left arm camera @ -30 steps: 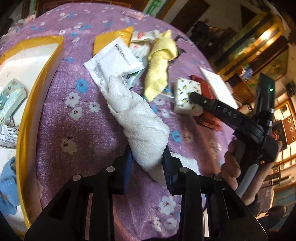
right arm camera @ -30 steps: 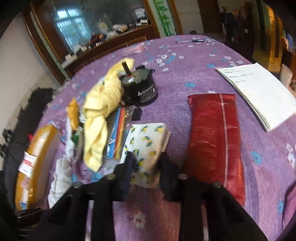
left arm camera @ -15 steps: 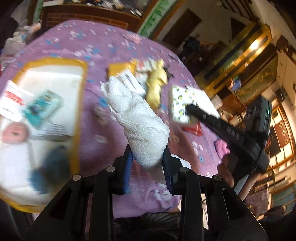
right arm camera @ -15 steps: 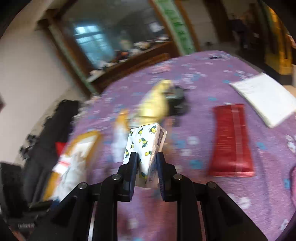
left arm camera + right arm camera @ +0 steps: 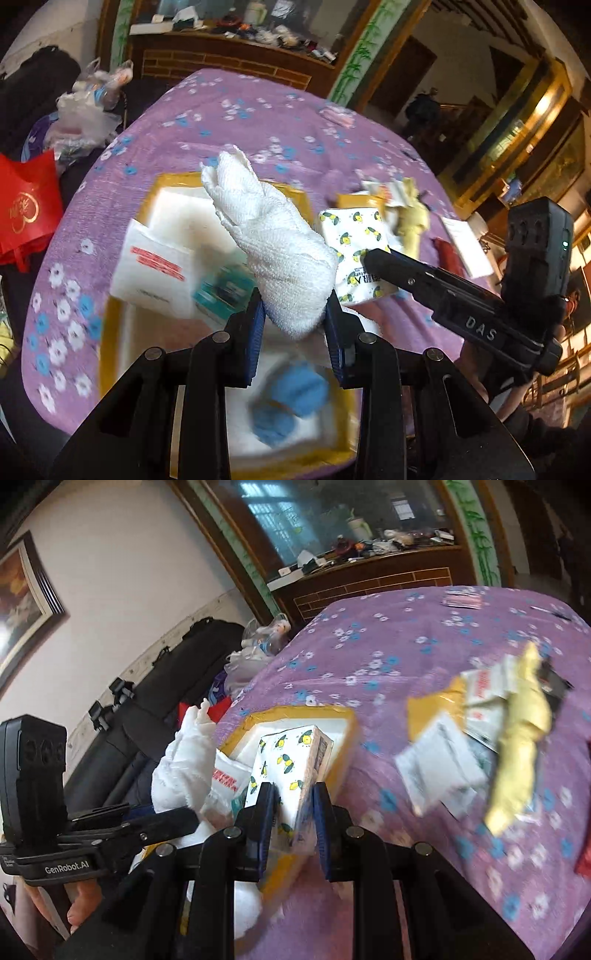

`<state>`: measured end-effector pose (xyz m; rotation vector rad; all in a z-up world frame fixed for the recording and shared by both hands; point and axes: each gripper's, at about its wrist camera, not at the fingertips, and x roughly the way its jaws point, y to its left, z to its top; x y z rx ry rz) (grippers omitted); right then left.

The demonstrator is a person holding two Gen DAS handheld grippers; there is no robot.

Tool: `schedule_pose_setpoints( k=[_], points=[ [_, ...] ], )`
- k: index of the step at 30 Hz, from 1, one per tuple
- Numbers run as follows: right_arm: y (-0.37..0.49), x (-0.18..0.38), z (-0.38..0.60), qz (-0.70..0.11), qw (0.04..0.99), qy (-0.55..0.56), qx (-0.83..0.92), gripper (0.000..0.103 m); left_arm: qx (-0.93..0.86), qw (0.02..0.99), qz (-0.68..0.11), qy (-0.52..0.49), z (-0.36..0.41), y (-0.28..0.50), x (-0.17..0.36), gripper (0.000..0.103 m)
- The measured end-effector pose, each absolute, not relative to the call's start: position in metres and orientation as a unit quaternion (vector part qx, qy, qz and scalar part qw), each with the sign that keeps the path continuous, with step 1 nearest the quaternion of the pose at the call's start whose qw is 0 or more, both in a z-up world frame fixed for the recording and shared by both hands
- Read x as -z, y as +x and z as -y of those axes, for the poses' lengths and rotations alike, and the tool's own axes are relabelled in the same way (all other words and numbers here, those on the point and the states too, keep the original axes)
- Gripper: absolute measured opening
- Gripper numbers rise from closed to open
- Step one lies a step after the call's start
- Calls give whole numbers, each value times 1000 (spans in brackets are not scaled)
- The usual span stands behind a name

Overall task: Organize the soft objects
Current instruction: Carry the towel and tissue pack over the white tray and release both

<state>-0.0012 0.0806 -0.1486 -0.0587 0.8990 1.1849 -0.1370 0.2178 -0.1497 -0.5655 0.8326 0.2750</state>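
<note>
Above the yellow-rimmed tray (image 5: 122,325), the left gripper (image 5: 295,325) pinches a white towel (image 5: 277,243), the right gripper (image 5: 295,812) a tissue pack (image 5: 291,764).

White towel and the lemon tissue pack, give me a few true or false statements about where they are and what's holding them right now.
1. The left gripper holds the white towel. True.
2. The towel lies flat on the purple tablecloth. False: it is lifted, above the yellow-rimmed box.
3. The right gripper holds the lemon-print tissue pack. True.
4. The yellow cloth is inside the box. False: it lies on the tablecloth, apart from the box.
5. The box is empty. False: it holds a blue cloth and packets.
</note>
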Motion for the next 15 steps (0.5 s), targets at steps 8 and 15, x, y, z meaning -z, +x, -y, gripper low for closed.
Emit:
schedule_pose_setpoints(
  k=[8, 15],
  points=[
    [5, 178, -129, -436, 735, -63, -516, 20, -135, 847, -438, -271, -269, -111, 180, 30],
    [-3, 184, -133, -431, 741, -75, -508, 25, -163, 819, -462, -297, -286, -103, 205, 32]
  ],
)
